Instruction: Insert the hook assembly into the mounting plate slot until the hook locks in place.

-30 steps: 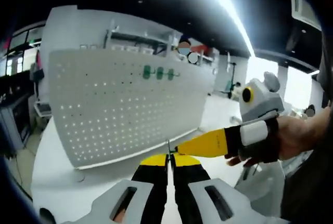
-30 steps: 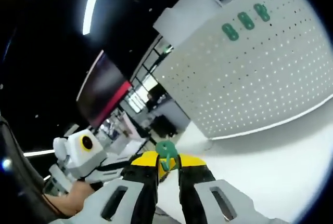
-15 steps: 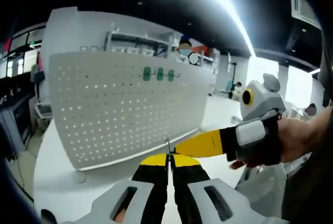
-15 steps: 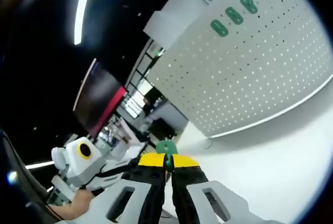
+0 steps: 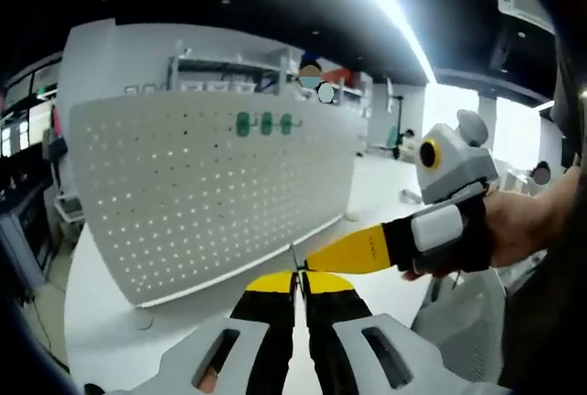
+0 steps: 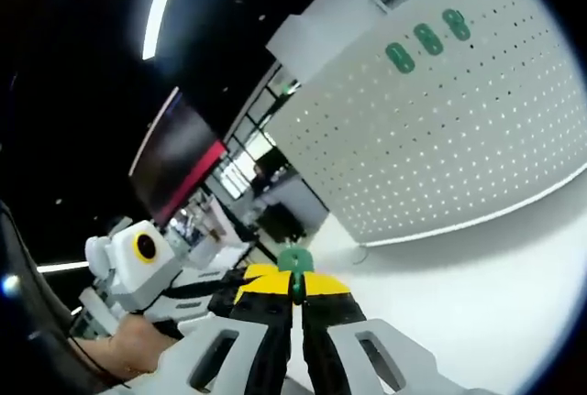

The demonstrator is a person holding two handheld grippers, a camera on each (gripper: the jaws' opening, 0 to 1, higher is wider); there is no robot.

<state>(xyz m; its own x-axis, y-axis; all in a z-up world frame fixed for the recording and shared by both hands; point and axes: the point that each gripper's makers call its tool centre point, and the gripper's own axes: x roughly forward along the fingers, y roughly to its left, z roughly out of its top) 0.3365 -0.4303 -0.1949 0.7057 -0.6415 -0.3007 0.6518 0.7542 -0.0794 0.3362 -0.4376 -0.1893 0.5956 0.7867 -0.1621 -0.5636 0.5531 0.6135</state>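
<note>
- Left gripper view: the left claw rises from the bottom centre with its yellow-tipped jaws pressed together; a thin wire stem stands up from between the tips, too fine to name with certainty.
- From the right of this view the right claw reaches in, its yellow tip meeting the left tips at lower centre; a person's hand at the right edge grips its handle.
- A white pegboard stands upright on the white tabletop, spreading over the left and middle of the frame.
- Three green hooks sit in a short row near the board's upper edge, just above centre.
- Right gripper view: the right claw at bottom centre is clenched on a green hook, whose rounded head pokes up above the tips.
- The pegboard covers the upper right, tilted in the frame, well apart from the held hook.
- The three mounted hooks show near the top right.
- The left claw's body and the hand holding it lie at lower left.
</note>
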